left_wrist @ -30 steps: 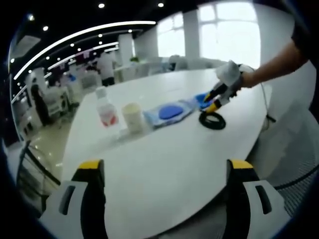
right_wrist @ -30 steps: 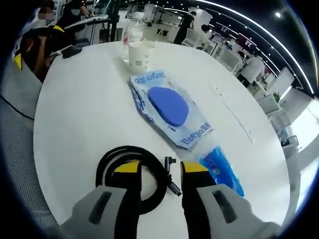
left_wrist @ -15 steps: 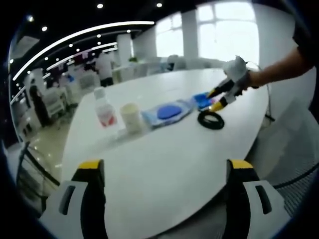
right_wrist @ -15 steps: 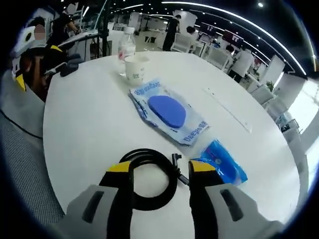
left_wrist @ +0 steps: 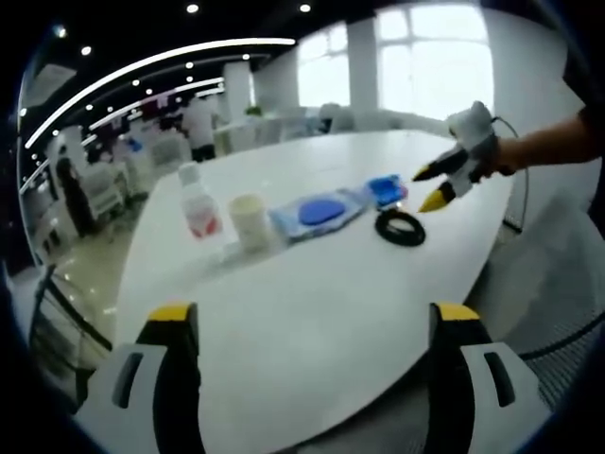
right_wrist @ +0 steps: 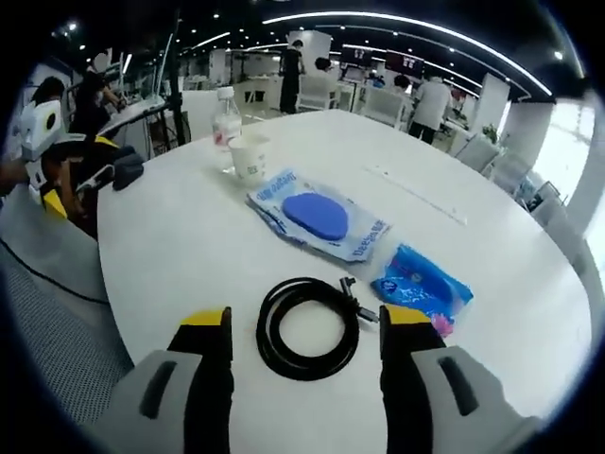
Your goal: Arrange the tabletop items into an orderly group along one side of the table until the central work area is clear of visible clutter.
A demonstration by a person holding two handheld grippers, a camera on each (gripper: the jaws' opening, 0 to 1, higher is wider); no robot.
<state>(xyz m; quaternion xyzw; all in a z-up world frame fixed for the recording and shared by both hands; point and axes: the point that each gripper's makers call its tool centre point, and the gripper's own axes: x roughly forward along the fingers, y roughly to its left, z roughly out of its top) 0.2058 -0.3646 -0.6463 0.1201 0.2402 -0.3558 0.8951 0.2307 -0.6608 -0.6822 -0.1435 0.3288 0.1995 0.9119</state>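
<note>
Coiled black cable [right_wrist: 309,327] flat, plug toward blue packet [right_wrist: 422,285]; both grippers apart, empty.

I note white round table [right_wrist: 170,246]. Row on it: bottle [right_wrist: 226,122] and paper cup [right_wrist: 250,157] touching, flat packet with blue disc [right_wrist: 317,217], small blue pouch [right_wrist: 422,285] toward far edge. Coiled black cable [right_wrist: 309,327] near my edge.

Bottle [right_wrist: 226,121], cup [right_wrist: 250,157], pkg [right_wrist: 319,217], pouch [right_wrist: 422,284] in row; cable [right_wrist: 309,327] before pouch.
</note>
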